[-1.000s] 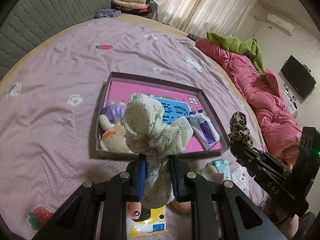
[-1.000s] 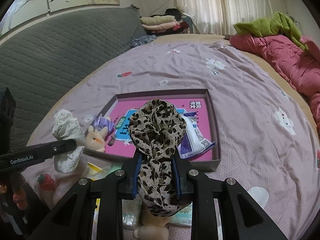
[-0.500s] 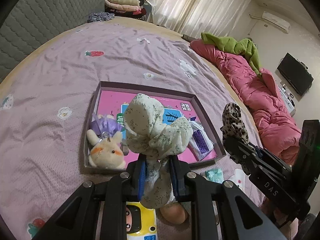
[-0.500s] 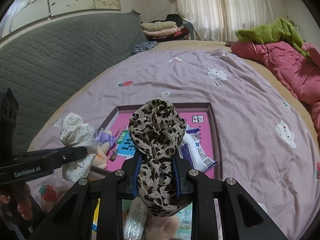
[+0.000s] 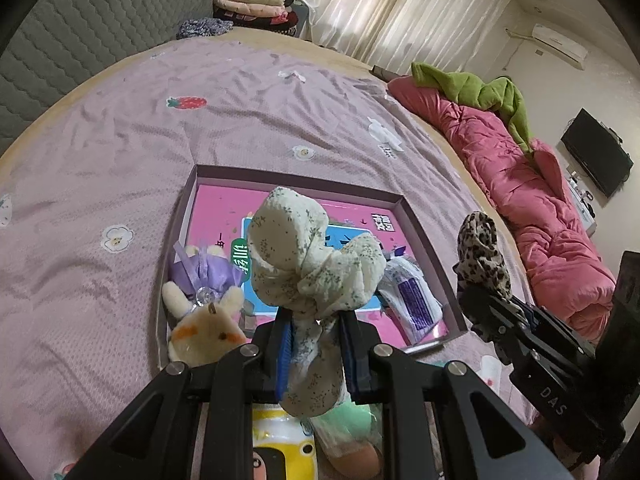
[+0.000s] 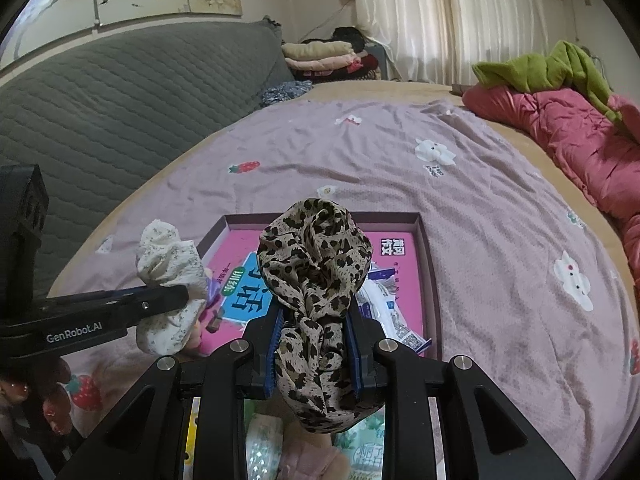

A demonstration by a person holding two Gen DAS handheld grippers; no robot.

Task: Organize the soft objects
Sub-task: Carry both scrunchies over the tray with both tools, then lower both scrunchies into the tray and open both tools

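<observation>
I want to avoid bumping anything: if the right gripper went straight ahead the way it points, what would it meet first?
Probably the shallow box: the right gripper, shut on the leopard scrunchie, points at its pink floor beside the white packet. Depth is hard to judge.

Thin crinkled cloth scrunchies (image 5: 308, 256), a fuzzy plush bunny (image 5: 204, 326), a glossy printed box (image 5: 224, 208).

A home bedroom: a bed (image 5: 120, 140) with a padded headboard (image 6: 100, 92), pink quilt (image 5: 540, 208), and curtains (image 6: 440, 20).
</observation>
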